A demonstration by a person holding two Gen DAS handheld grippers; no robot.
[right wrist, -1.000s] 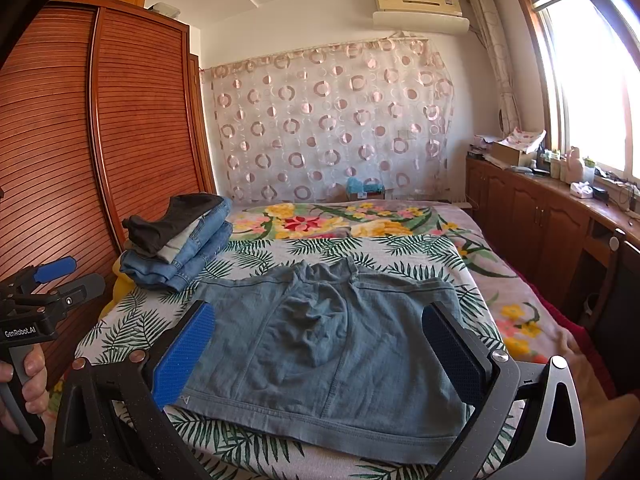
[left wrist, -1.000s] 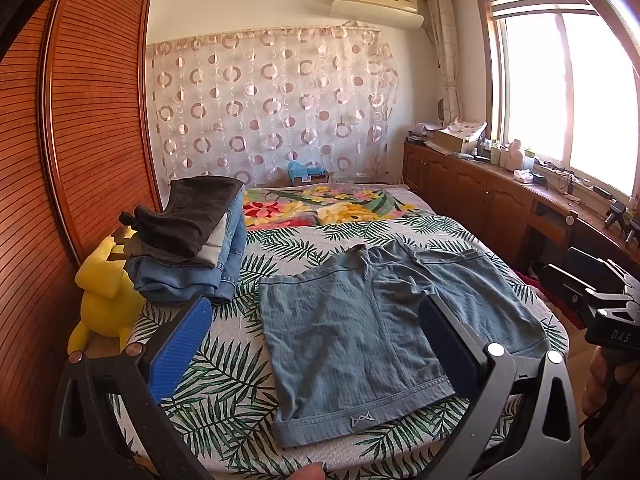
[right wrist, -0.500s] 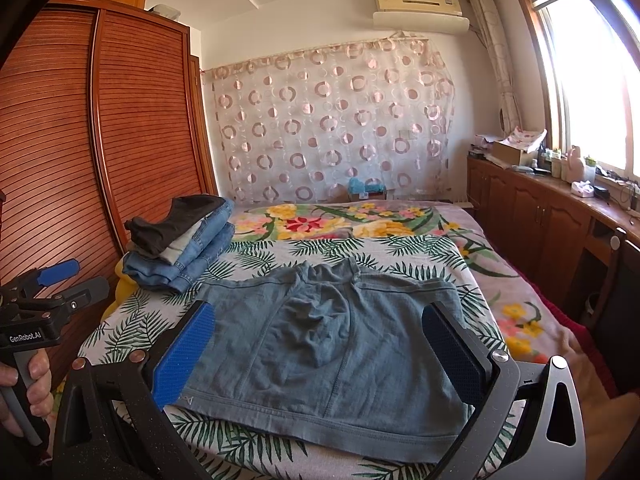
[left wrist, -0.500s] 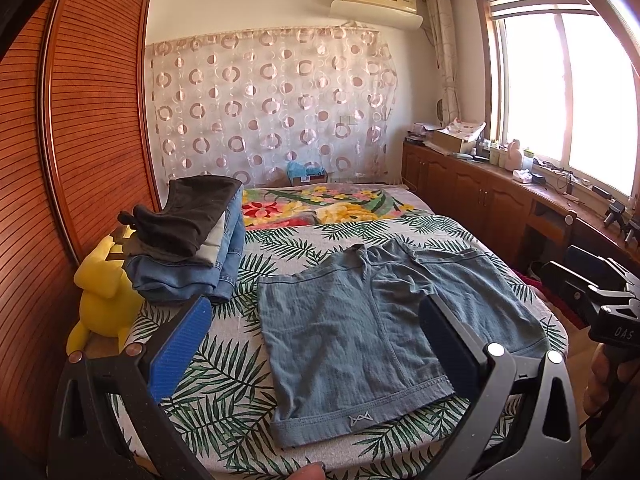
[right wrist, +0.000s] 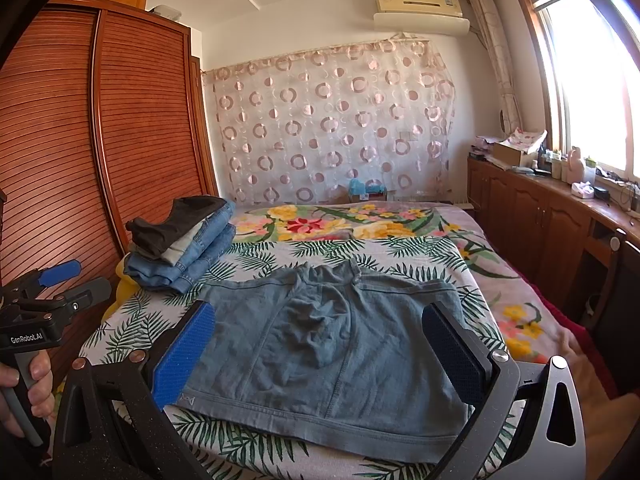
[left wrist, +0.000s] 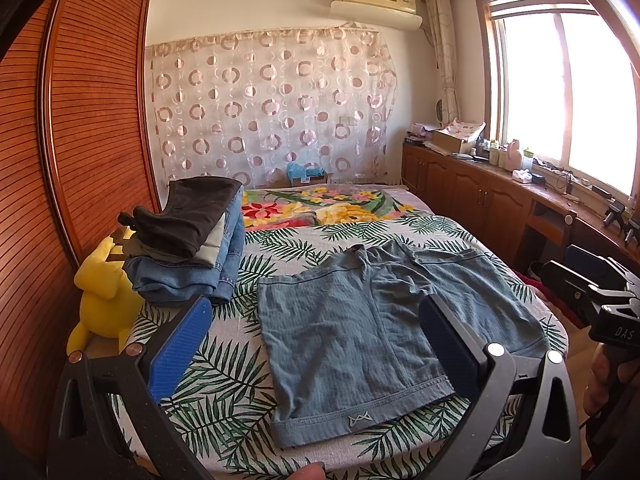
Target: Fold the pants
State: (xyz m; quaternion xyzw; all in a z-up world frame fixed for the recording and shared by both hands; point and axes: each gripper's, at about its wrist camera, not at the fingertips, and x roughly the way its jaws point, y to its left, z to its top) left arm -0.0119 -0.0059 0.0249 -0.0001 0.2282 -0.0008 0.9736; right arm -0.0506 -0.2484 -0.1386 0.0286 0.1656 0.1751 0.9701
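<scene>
A pair of grey-blue shorts point(left wrist: 360, 328) lies spread flat on the near end of the bed, waistband toward me; it also shows in the right wrist view point(right wrist: 328, 344). My left gripper point(left wrist: 316, 336) is open and empty, held above the near edge of the bed before the shorts' left part. My right gripper point(right wrist: 320, 344) is open and empty, held above the shorts' waistband. Each gripper also shows at the edge of the other's view: the right one point(left wrist: 592, 280), the left one point(right wrist: 52, 284).
A stack of folded jeans and dark clothes point(left wrist: 188, 236) sits at the bed's left side, a yellow plush toy point(left wrist: 104, 292) beside it. A wooden wardrobe point(right wrist: 80, 140) stands left. Cabinets point(left wrist: 480, 192) under the window line the right. The bedspread point(right wrist: 360, 240) has leaf and flower prints.
Both grippers have drifted only slightly; the views are nearly the same. The shorts have not moved.
</scene>
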